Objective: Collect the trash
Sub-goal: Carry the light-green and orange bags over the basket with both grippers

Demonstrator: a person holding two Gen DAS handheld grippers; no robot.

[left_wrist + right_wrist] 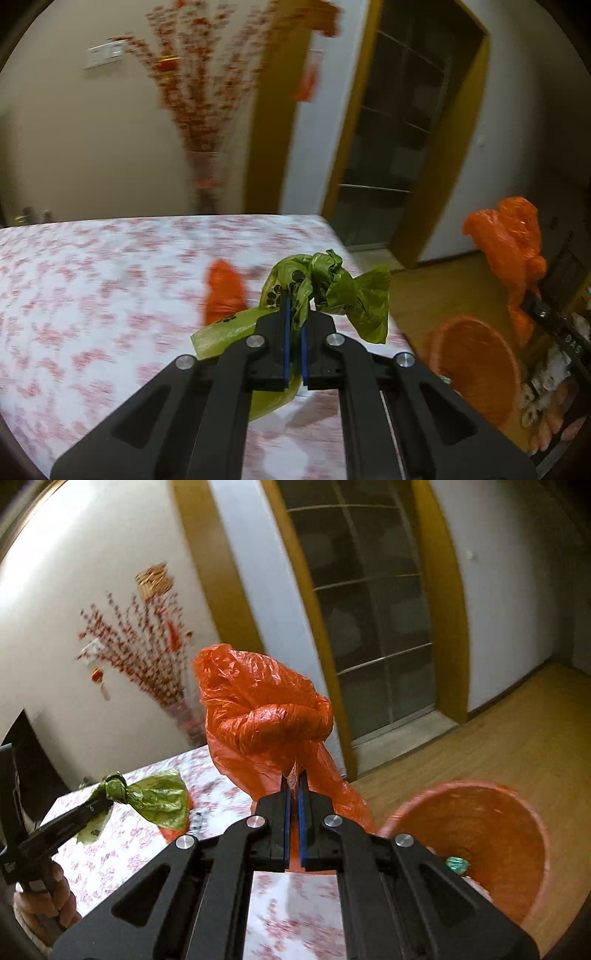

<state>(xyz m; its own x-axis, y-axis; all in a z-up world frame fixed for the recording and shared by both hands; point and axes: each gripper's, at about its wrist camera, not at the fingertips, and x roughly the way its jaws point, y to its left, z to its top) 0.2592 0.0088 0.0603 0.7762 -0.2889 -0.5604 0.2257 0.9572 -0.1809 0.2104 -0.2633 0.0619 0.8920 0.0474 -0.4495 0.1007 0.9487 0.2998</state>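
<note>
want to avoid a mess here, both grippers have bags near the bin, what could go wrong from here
1. The right gripper pinches only a thin fold of the knotted orange plastic bag, which could slip out short of the round orange plastic bin.
2. The crumpled green plastic bag in the left gripper sits over the floral tablecloth, not the bin; released now, it would probably land on the table.
3. Another orange bag lies on the cloth and could be missed.

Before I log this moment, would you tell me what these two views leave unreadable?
- Orange bin contents: right wrist view, near rim and gripper body hide the bottom; only a green scrap shows.
- Green bag print: left wrist view, creased and partly behind the fingers.
- Third orange piece on the tablecloth: motion-blurred.
</note>
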